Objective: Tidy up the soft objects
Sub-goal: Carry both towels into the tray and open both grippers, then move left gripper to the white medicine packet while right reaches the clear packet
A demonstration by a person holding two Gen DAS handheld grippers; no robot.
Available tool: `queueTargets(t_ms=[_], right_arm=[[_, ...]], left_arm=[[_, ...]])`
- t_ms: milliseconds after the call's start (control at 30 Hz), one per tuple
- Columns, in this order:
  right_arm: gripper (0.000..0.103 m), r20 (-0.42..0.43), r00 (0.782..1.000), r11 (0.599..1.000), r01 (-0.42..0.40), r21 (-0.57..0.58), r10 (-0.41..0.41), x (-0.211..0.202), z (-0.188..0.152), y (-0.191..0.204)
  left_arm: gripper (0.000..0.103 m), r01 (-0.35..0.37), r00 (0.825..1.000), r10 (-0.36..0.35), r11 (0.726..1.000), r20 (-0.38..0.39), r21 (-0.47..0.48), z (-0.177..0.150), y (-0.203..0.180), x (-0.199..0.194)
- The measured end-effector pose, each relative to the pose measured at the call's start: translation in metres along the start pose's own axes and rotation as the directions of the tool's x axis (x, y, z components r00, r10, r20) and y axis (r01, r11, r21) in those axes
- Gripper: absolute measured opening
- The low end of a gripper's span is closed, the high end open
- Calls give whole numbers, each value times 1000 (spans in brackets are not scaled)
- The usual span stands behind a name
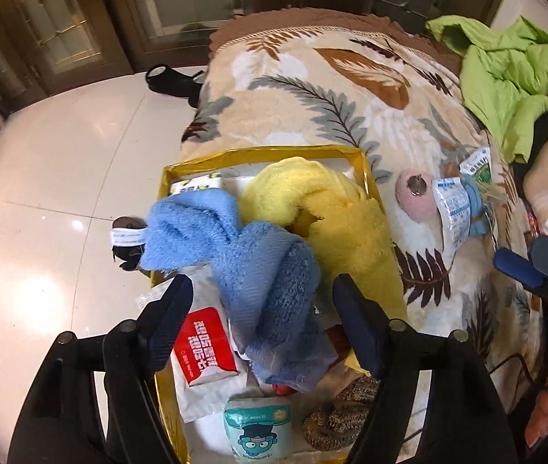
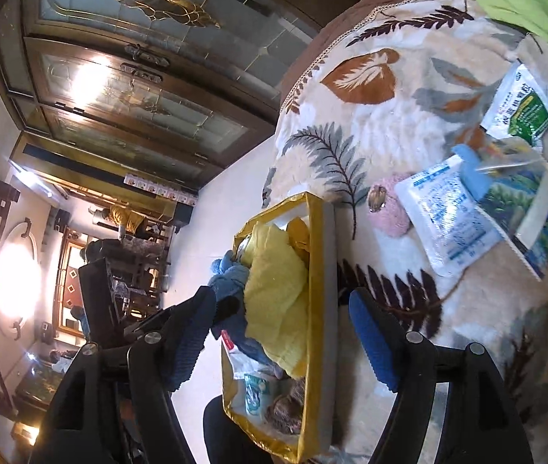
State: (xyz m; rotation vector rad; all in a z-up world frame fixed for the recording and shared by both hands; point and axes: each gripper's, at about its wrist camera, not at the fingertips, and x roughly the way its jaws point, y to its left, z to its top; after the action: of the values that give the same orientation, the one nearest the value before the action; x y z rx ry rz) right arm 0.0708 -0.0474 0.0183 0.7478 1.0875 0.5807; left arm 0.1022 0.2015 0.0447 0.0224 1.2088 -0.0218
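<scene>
Left gripper (image 1: 262,294) wide open, empty, above the blue fluffy towel (image 1: 251,255) in the yellow-rimmed cardboard box (image 1: 266,151). Yellow fleece cloth (image 1: 336,208) at towel's 2 o'clock. Right gripper (image 2: 279,324) wide open, empty.

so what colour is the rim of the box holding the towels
Golden yellow: the shallow cardboard box's rim is wrapped in shiny gold tape, clearest in the left wrist view.

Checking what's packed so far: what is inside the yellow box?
In the yellow box: a blue towel over a yellow towel, tissue packs, a brown knitted item. Anything beneath them is hidden.
</scene>
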Motion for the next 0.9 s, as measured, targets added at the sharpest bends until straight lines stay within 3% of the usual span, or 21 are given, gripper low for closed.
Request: queueTargets(t_ms=[267, 400, 533, 900], right_arm=[[75, 26, 1000, 1000, 10, -11, -10, -33, -8, -9], [77, 54, 997, 997, 55, -62, -52, -47, -12, -8], [78, 83, 992, 988, 109, -108, -100, -60, -16, -8], [78, 122, 976, 971, 194, -141, -177, -86, -25, -29]], left_arm=[[75, -62, 991, 65, 998, 119, -32, -22, -27, -26], [75, -19, 987, 26, 999, 158, -40, -30, -49, -33], [75, -26, 978, 32, 999, 207, -30, -37, -74, -34], [75, -34, 974, 34, 999, 223, -1, -48, -117, -22]])
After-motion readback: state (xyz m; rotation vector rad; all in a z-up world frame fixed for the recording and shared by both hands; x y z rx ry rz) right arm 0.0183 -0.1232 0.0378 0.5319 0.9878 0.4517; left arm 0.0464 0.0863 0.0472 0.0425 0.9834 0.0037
